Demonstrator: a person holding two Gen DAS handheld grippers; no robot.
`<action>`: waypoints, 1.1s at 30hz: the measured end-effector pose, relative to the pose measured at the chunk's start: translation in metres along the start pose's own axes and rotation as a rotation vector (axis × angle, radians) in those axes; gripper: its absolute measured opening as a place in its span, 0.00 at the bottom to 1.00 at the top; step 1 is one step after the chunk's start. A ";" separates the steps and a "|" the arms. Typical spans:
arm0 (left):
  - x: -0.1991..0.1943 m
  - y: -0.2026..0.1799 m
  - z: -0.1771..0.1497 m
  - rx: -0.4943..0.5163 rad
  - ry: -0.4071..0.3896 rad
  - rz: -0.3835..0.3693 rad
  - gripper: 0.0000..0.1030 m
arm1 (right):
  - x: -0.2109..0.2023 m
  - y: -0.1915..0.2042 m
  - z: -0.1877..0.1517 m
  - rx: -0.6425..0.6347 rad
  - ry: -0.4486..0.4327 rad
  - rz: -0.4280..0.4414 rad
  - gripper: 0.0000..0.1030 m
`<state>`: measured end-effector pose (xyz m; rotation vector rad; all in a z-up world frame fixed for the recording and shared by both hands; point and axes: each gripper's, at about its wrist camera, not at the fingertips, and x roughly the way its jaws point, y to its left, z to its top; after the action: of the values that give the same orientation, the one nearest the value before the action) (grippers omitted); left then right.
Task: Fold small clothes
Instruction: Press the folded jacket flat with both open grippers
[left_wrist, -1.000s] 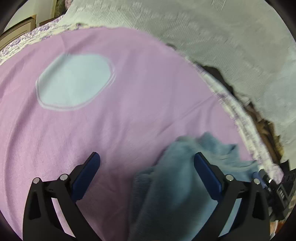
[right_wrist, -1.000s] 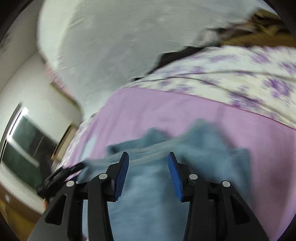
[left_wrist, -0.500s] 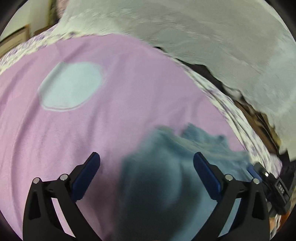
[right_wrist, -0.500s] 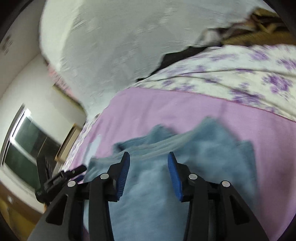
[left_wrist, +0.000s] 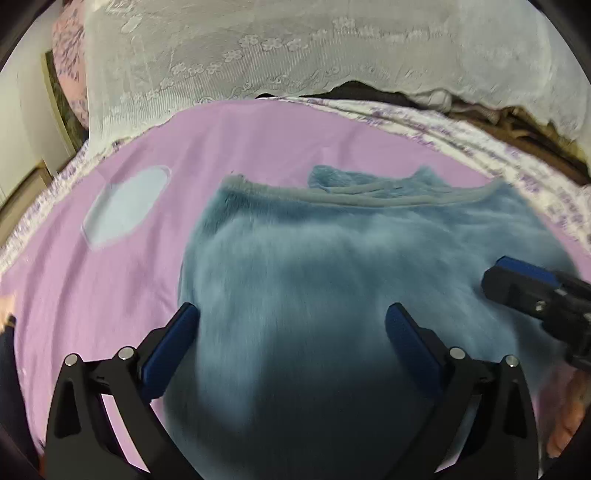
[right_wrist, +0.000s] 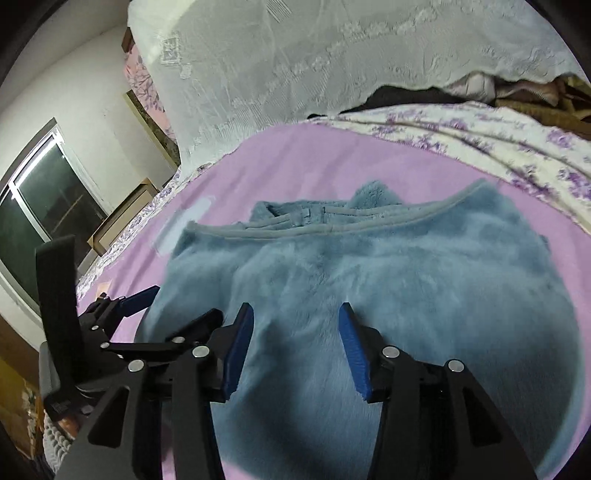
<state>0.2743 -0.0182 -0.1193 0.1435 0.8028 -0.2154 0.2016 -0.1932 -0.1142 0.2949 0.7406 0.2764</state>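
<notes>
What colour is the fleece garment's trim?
Grey-blue trim on the blue fleece garment; right wrist view.

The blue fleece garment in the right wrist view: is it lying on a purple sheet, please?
Yes, the blue fleece garment is spread out on the purple sheet, which shows around its far and side edges.

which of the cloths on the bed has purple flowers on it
The cream sheet along the pink cover's far edge; the cover is plain, the lace cloth white.
</notes>
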 end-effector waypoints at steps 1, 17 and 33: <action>-0.007 0.002 -0.005 -0.011 -0.003 -0.011 0.96 | -0.006 0.003 -0.006 -0.011 -0.005 -0.019 0.47; -0.018 0.001 -0.049 -0.017 0.034 0.005 0.96 | -0.025 0.014 -0.055 -0.113 -0.022 -0.100 0.53; -0.051 -0.028 -0.033 -0.102 -0.028 -0.104 0.96 | -0.090 -0.025 -0.080 0.132 -0.115 -0.070 0.60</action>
<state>0.2104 -0.0313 -0.1066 0.0029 0.7921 -0.2740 0.0860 -0.2345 -0.1237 0.4056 0.6547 0.1436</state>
